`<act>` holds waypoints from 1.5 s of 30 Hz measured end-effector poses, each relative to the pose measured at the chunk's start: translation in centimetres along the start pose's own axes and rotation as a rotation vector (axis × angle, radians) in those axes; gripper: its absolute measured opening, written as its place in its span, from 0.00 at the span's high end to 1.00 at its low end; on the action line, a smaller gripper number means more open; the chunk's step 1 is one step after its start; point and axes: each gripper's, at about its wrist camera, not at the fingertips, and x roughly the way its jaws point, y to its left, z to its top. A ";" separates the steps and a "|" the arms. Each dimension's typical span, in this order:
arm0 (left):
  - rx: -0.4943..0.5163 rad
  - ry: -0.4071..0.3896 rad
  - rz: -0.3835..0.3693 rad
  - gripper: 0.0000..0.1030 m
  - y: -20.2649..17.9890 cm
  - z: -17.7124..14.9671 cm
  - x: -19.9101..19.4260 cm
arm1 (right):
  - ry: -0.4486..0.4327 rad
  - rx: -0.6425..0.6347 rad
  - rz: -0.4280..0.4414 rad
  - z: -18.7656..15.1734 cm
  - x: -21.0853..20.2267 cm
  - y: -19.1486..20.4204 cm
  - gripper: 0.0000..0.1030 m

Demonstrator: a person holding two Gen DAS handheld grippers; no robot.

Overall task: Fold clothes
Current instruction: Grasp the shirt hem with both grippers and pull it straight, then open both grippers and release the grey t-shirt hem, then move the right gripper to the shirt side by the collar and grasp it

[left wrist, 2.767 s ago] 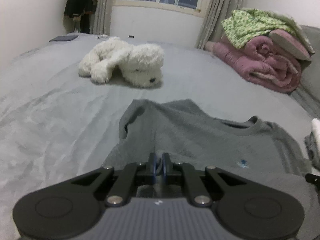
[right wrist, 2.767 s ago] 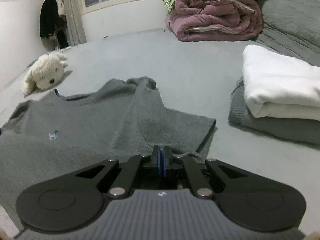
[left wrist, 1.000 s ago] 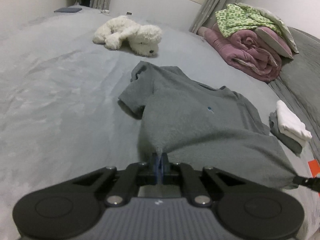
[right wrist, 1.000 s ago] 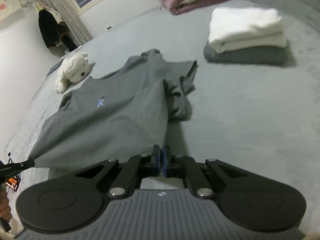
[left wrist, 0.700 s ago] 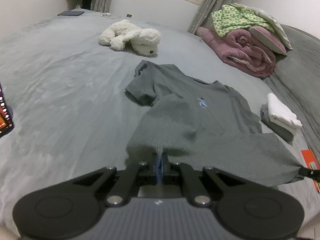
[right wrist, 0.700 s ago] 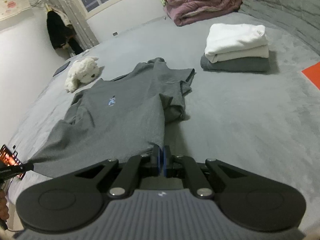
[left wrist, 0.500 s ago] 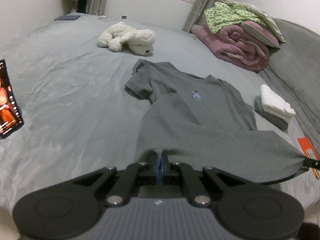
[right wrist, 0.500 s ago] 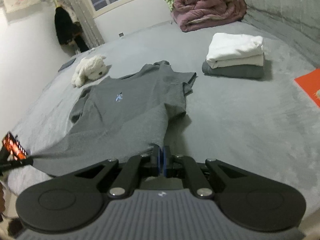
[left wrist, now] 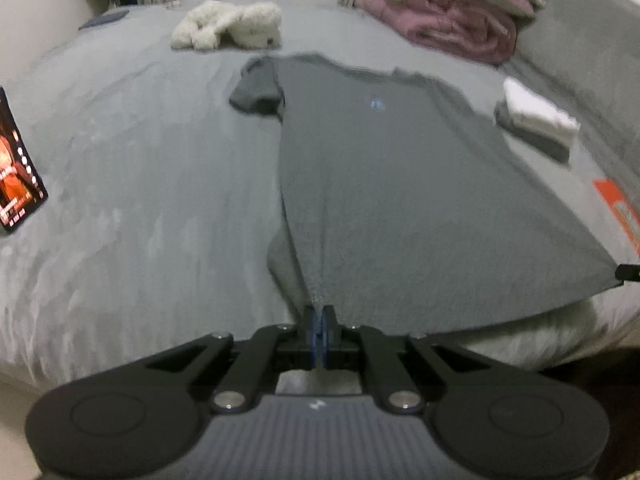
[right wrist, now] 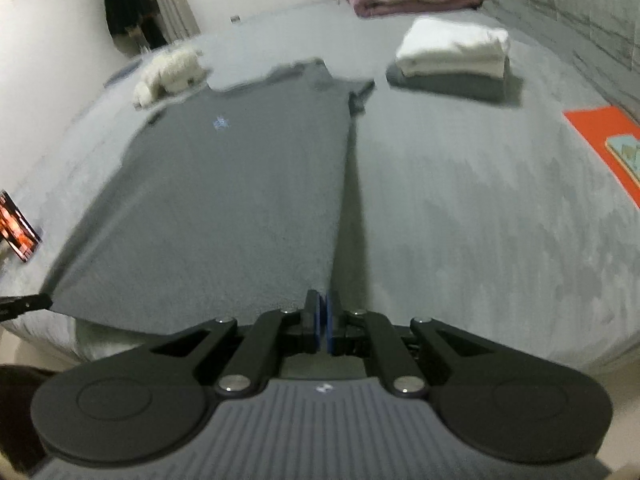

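A grey T-shirt with a small blue chest logo lies stretched front-up along the grey bed, collar far, hem at the bed's near edge. My left gripper is shut on the hem's left corner. My right gripper is shut on the hem's right corner of the same T-shirt. The hem hangs taut between the two corners, just over the bed edge. Each view shows the other gripper's tip at the far hem corner. The left sleeve is bunched beside the body.
A white plush dog lies beyond the collar. A folded white and grey stack sits to the right of the shirt. Rolled pink bedding is at the back. A lit phone stands left; an orange card lies right.
Both grippers have pulled the hem back toward the bed's near edge. The shirt has slid with them and drawn out flat and long; the right sleeve fold has straightened.
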 end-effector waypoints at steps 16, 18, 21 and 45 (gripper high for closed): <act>-0.080 -0.004 -0.106 0.64 4.6 3.8 2.4 | 0.064 -0.068 -0.031 2.5 4.4 1.5 0.85; -0.102 -0.019 -0.095 0.64 5.3 5.1 3.1 | 0.063 -0.085 -0.010 3.5 5.0 2.7 0.79; -0.138 -0.032 -0.083 0.64 6.3 7.2 4.3 | 0.060 -0.117 0.021 5.2 6.1 4.6 0.71; -0.601 -0.164 -0.102 0.66 15.0 15.4 11.9 | 0.047 -0.467 0.390 17.2 20.9 27.6 0.71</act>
